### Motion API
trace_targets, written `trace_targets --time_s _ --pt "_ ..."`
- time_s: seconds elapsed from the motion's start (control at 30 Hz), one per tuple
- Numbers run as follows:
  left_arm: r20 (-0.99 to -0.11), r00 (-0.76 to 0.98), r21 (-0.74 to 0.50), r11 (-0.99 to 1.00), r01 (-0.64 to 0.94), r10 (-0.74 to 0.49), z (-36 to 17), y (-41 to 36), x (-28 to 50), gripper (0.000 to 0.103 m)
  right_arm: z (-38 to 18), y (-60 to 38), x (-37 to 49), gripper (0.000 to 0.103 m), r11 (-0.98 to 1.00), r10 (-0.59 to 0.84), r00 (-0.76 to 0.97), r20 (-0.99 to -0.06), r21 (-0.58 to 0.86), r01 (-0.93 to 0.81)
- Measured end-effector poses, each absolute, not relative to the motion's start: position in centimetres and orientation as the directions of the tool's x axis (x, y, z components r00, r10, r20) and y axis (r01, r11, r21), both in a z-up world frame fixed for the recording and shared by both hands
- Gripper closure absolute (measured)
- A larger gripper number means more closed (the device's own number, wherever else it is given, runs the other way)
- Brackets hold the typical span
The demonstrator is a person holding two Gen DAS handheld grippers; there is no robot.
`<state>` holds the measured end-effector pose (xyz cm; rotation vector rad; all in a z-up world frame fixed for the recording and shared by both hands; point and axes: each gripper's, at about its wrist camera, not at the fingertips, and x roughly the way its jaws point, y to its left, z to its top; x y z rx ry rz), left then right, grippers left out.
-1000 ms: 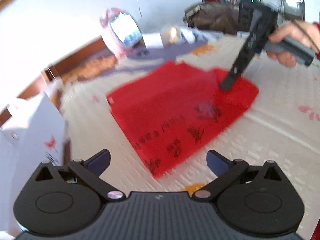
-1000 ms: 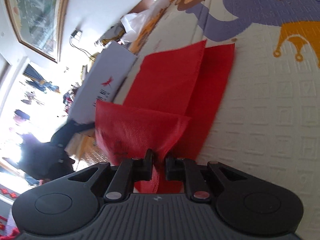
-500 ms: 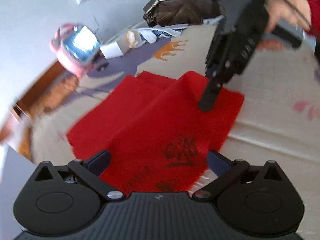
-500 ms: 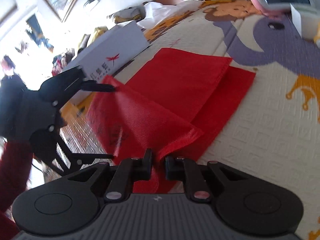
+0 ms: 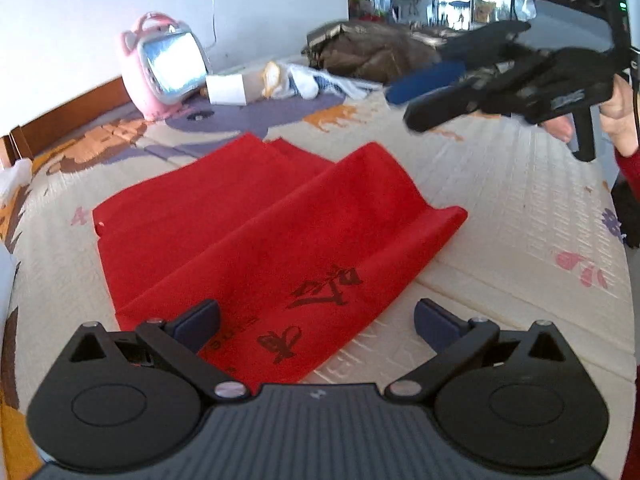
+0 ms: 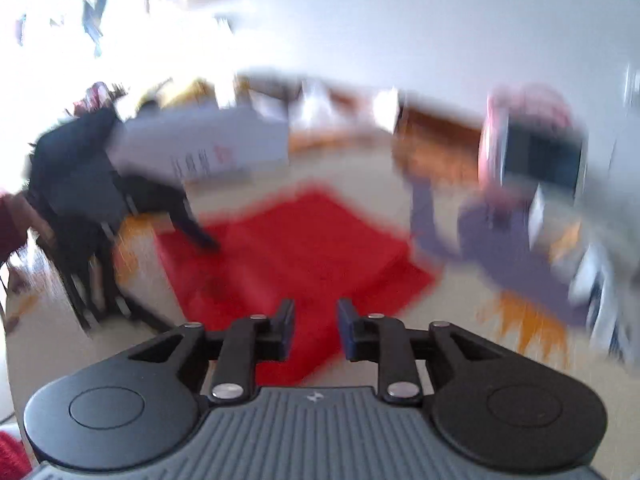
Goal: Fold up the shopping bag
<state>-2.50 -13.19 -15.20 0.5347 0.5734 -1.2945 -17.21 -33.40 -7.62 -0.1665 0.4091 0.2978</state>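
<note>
Left wrist view: the red bag point(image 5: 256, 236) lies just under the wide-open left gripper point(image 5: 316, 320); the empty right gripper point(image 5: 424, 96) is opening, farther off.

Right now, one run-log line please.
bag: red, one fold laid, flat on mat | right gripper: opening, empty, above bag | left gripper: open, over near edge

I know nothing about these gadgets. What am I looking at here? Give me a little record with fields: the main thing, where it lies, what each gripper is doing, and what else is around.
main thing: red shopping bag, partly folded, one flap humped up
surface: patterned play mat
left gripper: jaws wide open over the bag's near edge, holding nothing
right gripper: jaws opening, nothing between them, up off the bag
nearby: pink toy TV, white box, dark bundle
</note>
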Motion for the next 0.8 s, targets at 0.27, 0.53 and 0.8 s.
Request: trace_targets --time_s 0.27,0.53,0.8 --pt "-0.652 0.204 0.086 0.196 0.977 -0.730 -14.9 -13.4 -3.0 0.000 -12.9 -31.0 -12.2 0.063 0.884 0.329 0.780 -0.533 -0.118 -0.453" --pt "-0.608 0.368 0.397 0.131 0.908 -0.704 -13.8 -15.0 -6.2 0.000 -13.7 -32.5 -10.8 0.057 0.899 0.337 0.745 -0.576 -0.039 -0.437" --pt "-0.675 0.132 0.000 0.180 0.984 -0.726 -14.8 -15.1 -1.0 0.000 -13.7 -33.4 -10.4 0.057 0.860 0.405 0.705 -0.583 -0.020 -0.510"
